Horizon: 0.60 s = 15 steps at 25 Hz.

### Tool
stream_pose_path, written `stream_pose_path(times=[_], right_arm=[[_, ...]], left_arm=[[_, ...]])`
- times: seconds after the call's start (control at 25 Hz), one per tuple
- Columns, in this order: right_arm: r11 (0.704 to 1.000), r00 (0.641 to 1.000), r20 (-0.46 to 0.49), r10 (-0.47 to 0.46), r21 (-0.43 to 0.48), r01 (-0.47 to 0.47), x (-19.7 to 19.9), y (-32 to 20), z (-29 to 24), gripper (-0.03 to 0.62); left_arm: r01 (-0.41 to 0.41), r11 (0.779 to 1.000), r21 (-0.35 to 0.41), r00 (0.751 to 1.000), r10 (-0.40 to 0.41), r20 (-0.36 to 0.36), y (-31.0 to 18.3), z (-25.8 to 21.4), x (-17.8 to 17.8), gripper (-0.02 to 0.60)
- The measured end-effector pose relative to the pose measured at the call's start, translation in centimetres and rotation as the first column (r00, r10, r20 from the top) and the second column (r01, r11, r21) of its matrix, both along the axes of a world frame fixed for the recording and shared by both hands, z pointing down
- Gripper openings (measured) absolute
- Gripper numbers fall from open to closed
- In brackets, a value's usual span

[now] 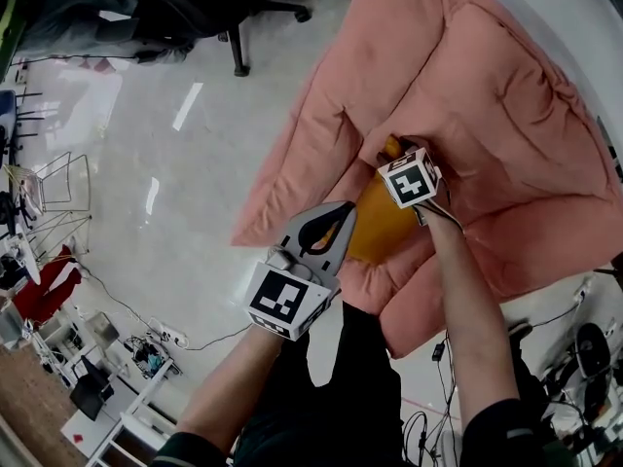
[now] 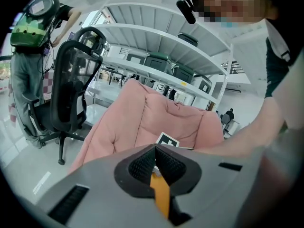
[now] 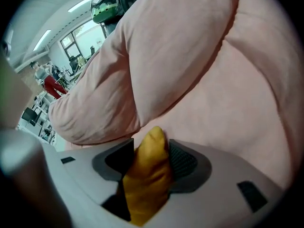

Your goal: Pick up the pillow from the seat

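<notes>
Head view, looking steeply down. A yellow pillow point(image 1: 375, 232) lies on a large pink padded seat point(image 1: 506, 95), near its front edge and between the two tools. The seat stands on a glossy pale floor point(image 1: 146, 144); the base of a black office chair point(image 1: 243, 17) shows beyond it.

The left tool point(image 1: 341, 220) reaches the pillow's near edge from the lower left. In the left gripper view its ribbed pads point(image 2: 142, 163) are pressed together at the tips, pinching a thin strip of the yellow fabric that runs down between them. Behind them rise the quilted back of the seat, the marker cube of the other tool, and white shelving point(image 2: 156, 42) carrying dark bins.

The right tool point(image 1: 399, 156) sits at the pillow's far corner, against the seat's padding. In the right gripper view its jaws stand spread wide, with the bunched corner of the pillow between them. The fabric lies against the right-hand pad point(image 3: 183, 163), while part of the other pad's face stays bare.
</notes>
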State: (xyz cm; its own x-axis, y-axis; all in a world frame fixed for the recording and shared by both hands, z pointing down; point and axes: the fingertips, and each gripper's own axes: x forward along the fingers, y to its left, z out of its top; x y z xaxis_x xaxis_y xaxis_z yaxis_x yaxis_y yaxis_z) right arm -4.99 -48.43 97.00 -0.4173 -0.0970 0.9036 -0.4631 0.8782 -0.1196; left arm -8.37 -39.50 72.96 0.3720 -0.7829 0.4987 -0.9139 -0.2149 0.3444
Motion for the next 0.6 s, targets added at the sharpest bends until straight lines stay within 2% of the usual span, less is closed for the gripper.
stream_pose_path(times=[0.32, 0.6], right_arm=[[0.985, 0.987, -0.091, -0.129, 0.101, 0.139, 0.2, 1.0, 1.1, 0.053], [0.971, 0.986, -0.083, -0.143, 0.179, 0.156, 1.1, 2.5, -0.4, 0.029]], left_arm=[[0.025, 1.000, -0.017, 1.000, -0.025, -0.017, -0.4, 1.1, -0.1, 0.005], [0.041, 0.999, -0.025, 0.999, -0.041, -0.009, 0.9, 0.4, -1.0, 0.005]])
